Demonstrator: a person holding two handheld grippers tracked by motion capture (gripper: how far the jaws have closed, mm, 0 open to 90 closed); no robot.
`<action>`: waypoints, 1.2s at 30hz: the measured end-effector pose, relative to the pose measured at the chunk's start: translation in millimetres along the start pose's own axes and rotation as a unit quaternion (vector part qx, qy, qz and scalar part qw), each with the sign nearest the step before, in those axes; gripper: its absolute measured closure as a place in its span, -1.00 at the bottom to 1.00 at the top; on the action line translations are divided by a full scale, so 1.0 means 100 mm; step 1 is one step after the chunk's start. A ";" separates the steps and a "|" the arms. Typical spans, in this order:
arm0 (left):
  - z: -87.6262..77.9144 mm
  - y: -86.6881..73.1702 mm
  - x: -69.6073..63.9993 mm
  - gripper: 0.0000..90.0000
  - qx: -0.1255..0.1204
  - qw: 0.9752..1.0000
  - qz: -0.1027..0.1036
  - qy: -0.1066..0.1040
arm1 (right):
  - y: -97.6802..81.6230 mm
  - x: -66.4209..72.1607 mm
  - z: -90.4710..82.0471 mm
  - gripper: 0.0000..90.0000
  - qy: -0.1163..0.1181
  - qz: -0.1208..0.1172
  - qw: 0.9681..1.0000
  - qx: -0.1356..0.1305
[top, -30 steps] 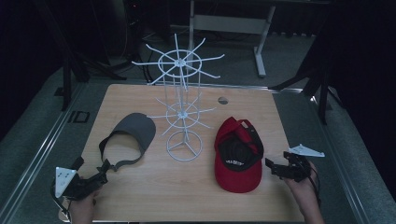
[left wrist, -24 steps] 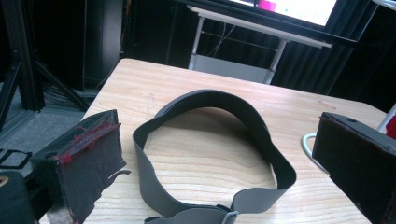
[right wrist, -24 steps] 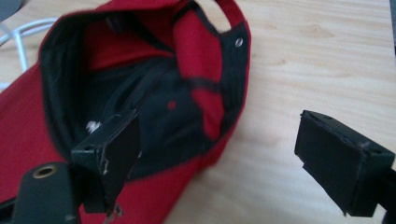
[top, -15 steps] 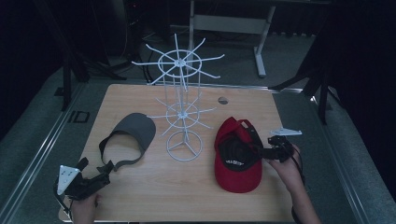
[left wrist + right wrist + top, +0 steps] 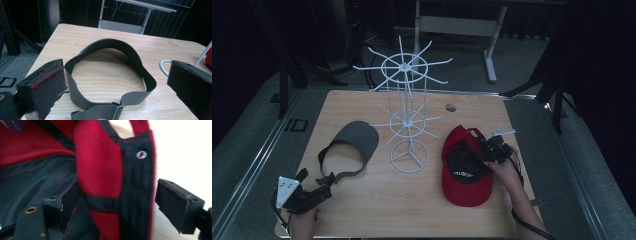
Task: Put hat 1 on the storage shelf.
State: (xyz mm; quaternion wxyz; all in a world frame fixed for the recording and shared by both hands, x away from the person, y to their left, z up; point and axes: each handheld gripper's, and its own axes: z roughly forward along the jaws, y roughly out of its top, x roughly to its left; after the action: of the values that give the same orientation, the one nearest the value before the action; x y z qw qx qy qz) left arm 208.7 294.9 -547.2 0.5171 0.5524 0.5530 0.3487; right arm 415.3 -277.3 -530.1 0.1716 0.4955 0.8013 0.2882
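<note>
A red cap (image 5: 464, 172) lies upside down on the table's right side, its black lining facing up. My right gripper (image 5: 488, 150) is at the cap's right rim, open. In the right gripper view the cap's red and black side wall (image 5: 110, 177) stands between the jaws, one jaw inside the cap and one outside, with a gap beside the outer one. A grey visor (image 5: 354, 145) lies at the left. My left gripper (image 5: 314, 194) is open near the front left corner, facing the visor's strap loop (image 5: 110, 75), which lies just ahead of the spread jaws.
A white wire display rack (image 5: 407, 125) with two tiers of radial arms stands at the table's middle, between visor and cap; its round base (image 5: 165, 67) shows at the right of the left gripper view. A small dark round spot (image 5: 451, 107) marks the table behind the cap.
My right gripper moved from the table's right edge leftward to the cap, and its jaws now straddle the cap's rim. The left gripper has barely shifted.
</note>
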 end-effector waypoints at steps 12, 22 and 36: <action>0.01 -0.01 0.01 -0.96 0.006 1.000 0.002 0.001 | -0.10 0.10 0.10 0.18 0.011 -0.022 1.000 -0.005; 0.01 -0.01 0.01 -0.96 0.008 1.000 0.005 0.006 | -0.14 0.14 0.08 0.72 0.029 -0.055 0.998 -0.020; -0.01 0.00 0.01 -0.96 0.008 1.000 0.011 0.010 | -0.06 0.16 -0.35 0.86 0.027 -0.031 0.997 -0.062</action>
State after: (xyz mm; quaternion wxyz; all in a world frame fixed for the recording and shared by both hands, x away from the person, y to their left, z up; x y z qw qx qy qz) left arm 208.2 296.2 -547.7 0.5031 0.5590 0.5551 0.3554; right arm 384.4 -275.6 -506.8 0.1890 0.4511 0.8012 0.3448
